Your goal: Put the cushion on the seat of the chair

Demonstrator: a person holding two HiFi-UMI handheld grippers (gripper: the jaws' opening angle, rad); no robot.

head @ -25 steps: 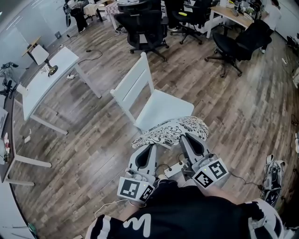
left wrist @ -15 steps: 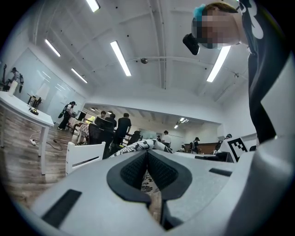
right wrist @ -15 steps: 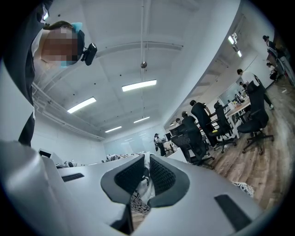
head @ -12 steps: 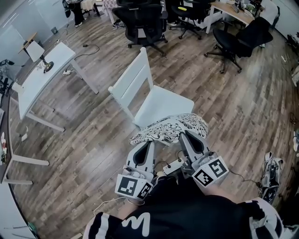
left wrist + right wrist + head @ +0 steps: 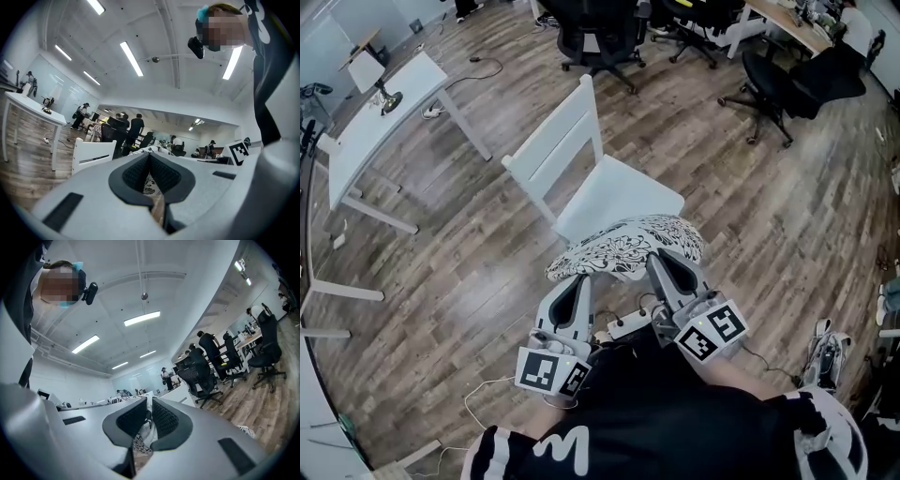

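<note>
A: What takes up most of the head view?

B: Wood plank floor (image 5: 750, 216), nearly edge to edge. A white tabletop (image 5: 389, 122) runs along the upper left, and black office chairs (image 5: 600, 37) line the top edge.

A: And the chair for the task?

B: The white chair (image 5: 614, 192) stands just above centre. Its slatted back is toward the upper left, and the far part of its seat is bare.

A: Where is the cushion?

B: At frame centre. The cushion (image 5: 628, 246) is white with a black floral print and is carried roughly level between the two grippers. In the picture its far edge overlaps the near edge of the seat. I cannot tell whether it touches the seat.

A: How are the arms posed?

B: Both reach out side by side from the person's black top (image 5: 675, 422) at the bottom centre. The grippers point about level toward the chair. The left gripper (image 5: 575, 284) has the cushion's lower-left edge and the right gripper (image 5: 664, 260) its lower-right edge.

A: And the fingers?

B: In the left gripper view the fingers (image 5: 133, 173) are pressed almost together with printed fabric pinched between them. In the right gripper view the fingers (image 5: 165, 418) are likewise clamped on a fold of the cushion.

A: Is there any writing?

B: The left marker cube (image 5: 548, 372) and the right marker cube (image 5: 711, 330) show black-and-white square patterns with no letters. The black top carries a white mark (image 5: 567, 448) shaped like an M.
</note>
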